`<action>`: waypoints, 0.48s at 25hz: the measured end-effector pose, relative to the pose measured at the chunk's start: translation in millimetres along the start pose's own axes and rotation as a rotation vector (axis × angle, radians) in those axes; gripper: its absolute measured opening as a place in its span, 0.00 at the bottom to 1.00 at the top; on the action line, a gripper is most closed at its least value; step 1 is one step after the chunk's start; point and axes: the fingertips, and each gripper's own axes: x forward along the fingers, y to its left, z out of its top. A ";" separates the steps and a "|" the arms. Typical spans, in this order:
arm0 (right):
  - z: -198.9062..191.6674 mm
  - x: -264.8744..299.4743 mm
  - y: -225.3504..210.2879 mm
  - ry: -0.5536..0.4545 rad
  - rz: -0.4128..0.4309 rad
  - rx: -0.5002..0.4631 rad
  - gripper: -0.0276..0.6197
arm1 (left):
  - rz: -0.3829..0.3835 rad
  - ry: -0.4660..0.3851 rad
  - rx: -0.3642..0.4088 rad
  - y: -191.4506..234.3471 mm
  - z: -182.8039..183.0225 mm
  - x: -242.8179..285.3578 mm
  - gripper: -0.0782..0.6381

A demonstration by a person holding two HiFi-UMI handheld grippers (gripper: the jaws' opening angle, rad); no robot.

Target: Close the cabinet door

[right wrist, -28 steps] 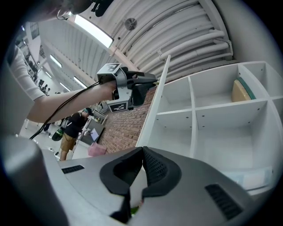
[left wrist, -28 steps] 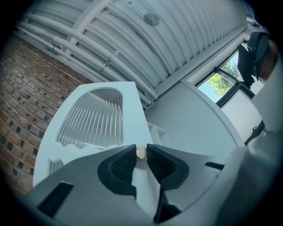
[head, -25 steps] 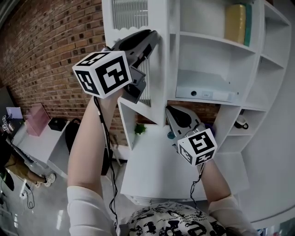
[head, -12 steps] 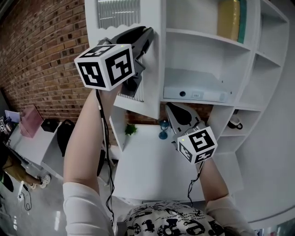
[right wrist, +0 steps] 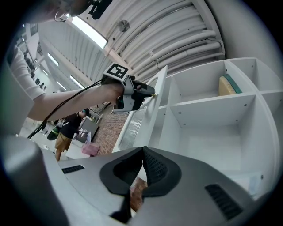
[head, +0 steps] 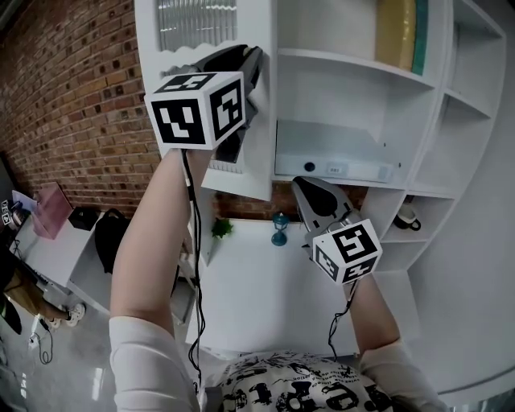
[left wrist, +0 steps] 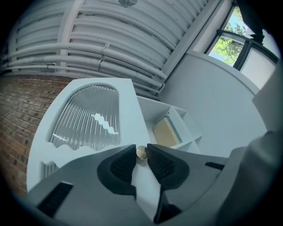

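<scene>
The white cabinet door (head: pixel 241 173) with its ribbed glass panel (head: pixel 195 24) stands ajar in front of the open shelves (head: pixel 354 72). My left gripper (head: pixel 256 63) is raised to the door's free edge. In the left gripper view my left gripper (left wrist: pixel 141 155) is shut on the small brass knob (left wrist: pixel 141 152), one pad on each side. My right gripper (head: pixel 304 187) hangs lower, under the shelves, shut with nothing in it. The right gripper view shows its tips (right wrist: pixel 142 152) touching, and beyond them the door (right wrist: pixel 148 121) seen edge-on.
A yellow and teal book (head: pixel 396 32) stands on the top shelf, a flat white device (head: pixel 334 167) lies on the shelf below, and a mug (head: pixel 406 217) sits in a side niche. A small plant (head: pixel 219 228) and a blue ornament (head: pixel 279 229) stand on the white table (head: pixel 265 298). A brick wall (head: pixel 72 105) runs along the left.
The left gripper, still on the knob, has moved right and up in the head view, and the door has swung with it toward the shelves. The right gripper keeps its pose below.
</scene>
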 end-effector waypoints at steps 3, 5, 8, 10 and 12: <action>-4.0 -1.1 -7.1 0.011 0.004 -0.010 0.07 | 0.035 0.022 0.023 1.6 -4.5 6.3 0.24; -6.0 -2.0 -12.7 0.015 0.002 -0.014 0.07 | 0.049 0.030 0.027 2.1 -7.8 12.3 0.24; -8.7 -2.9 -20.3 0.016 -0.002 -0.015 0.07 | 0.068 0.034 0.043 2.4 -10.7 20.5 0.24; -13.1 -3.3 -25.4 0.023 -0.006 -0.014 0.07 | 0.080 0.039 0.064 3.5 -15.0 25.0 0.24; -16.9 -2.7 -31.4 0.033 -0.012 -0.009 0.06 | 0.095 0.049 0.087 4.9 -19.5 30.9 0.24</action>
